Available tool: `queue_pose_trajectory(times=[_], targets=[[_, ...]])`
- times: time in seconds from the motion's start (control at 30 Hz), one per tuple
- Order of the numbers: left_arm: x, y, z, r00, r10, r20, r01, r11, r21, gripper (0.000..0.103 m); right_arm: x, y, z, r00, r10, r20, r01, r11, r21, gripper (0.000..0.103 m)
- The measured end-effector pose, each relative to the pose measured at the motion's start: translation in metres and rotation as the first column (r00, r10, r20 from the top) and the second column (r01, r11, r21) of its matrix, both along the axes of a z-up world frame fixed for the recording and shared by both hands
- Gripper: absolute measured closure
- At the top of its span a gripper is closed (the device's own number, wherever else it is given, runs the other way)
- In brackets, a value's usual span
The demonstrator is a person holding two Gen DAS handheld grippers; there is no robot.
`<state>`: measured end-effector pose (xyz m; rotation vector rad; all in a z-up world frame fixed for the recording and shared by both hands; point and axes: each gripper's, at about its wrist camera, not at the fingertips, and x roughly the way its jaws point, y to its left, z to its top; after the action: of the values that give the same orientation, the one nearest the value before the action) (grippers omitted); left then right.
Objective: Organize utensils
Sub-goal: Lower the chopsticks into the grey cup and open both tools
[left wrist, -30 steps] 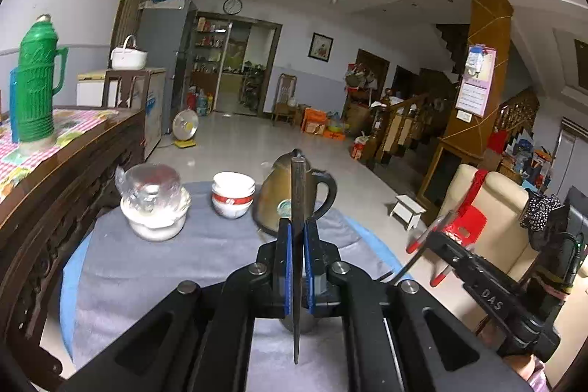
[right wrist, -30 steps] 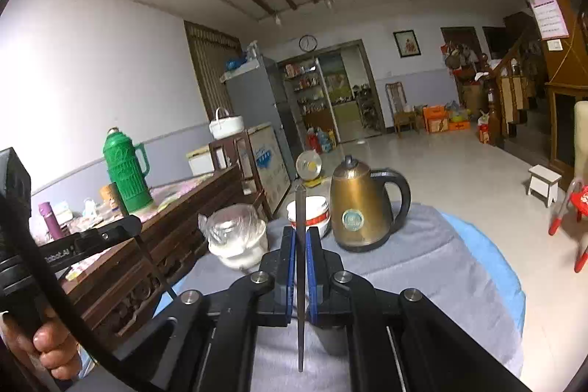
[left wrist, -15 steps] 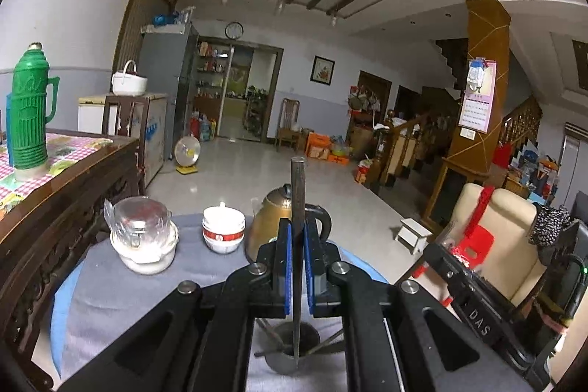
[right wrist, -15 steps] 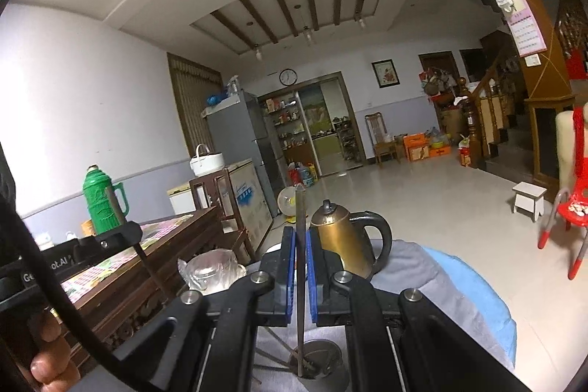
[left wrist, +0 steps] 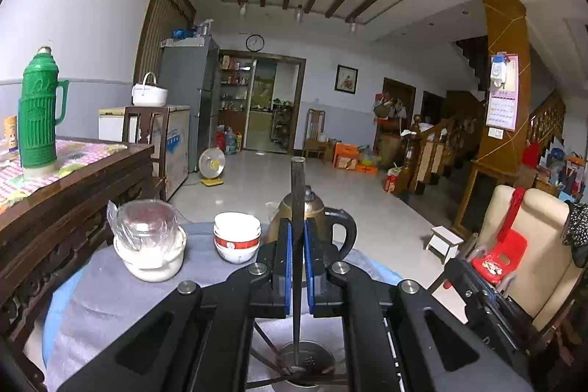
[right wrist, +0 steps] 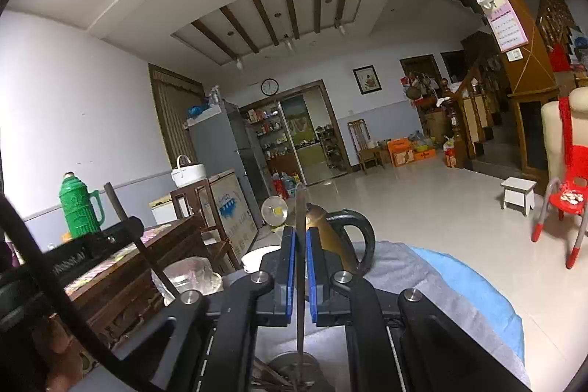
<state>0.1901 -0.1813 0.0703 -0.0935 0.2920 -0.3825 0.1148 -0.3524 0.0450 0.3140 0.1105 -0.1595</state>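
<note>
— Steel cup (left wrist: 307, 360) sits low on the grey-clothed worktop (left wrist: 110, 300), right under both tools. Where are my utensils?

— I see your left gripper (left wrist: 297, 267) with its jaws clamped on a dark chopstick (left wrist: 297, 208), upright, tip down inside the cup.

— And the right gripper (right wrist: 300, 272)?

— Same: I read its jaws pinched on a thin stick (right wrist: 300, 263), its lower end at the cup (right wrist: 294, 368). Behind stand a kettle (left wrist: 316, 208), stacked bowls (left wrist: 237, 237) and a wrapped jar (left wrist: 147, 226).

no legible txt, lettering on hand-held gripper (right wrist: 77, 258) too blurred to read
</note>
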Motion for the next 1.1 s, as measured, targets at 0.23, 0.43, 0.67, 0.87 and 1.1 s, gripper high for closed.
queue_pose_trajectory(times=[0.23,0.43,0.67,0.87,1.1], targets=[[0.014,-0.018,-0.020,0.998,-0.006,-0.064,0.008,1.000,0.030,0.097,0.005,-0.018,-0.019,1.000,0.014,-0.019,-0.013,0.999,0.051,0.097],[0.016,-0.029,-0.036,0.994,-0.027,-0.104,0.035,0.997,0.069,0.097,0.010,-0.030,-0.031,0.997,0.067,-0.049,-0.061,0.993,0.105,0.097],[0.014,-0.029,-0.047,0.987,-0.055,-0.153,0.068,0.994,0.086,0.097,0.014,-0.038,-0.040,0.988,0.132,-0.079,-0.118,0.980,0.163,0.096],[0.003,-0.027,-0.048,0.980,-0.067,-0.186,0.093,0.986,0.135,0.097,0.018,-0.034,-0.045,0.977,0.186,-0.105,-0.164,0.968,0.189,0.094],[-0.015,-0.007,-0.036,0.981,-0.039,-0.190,0.076,0.979,0.189,0.065,0.021,-0.033,-0.049,0.960,0.241,-0.140,-0.204,0.950,0.235,0.092]])
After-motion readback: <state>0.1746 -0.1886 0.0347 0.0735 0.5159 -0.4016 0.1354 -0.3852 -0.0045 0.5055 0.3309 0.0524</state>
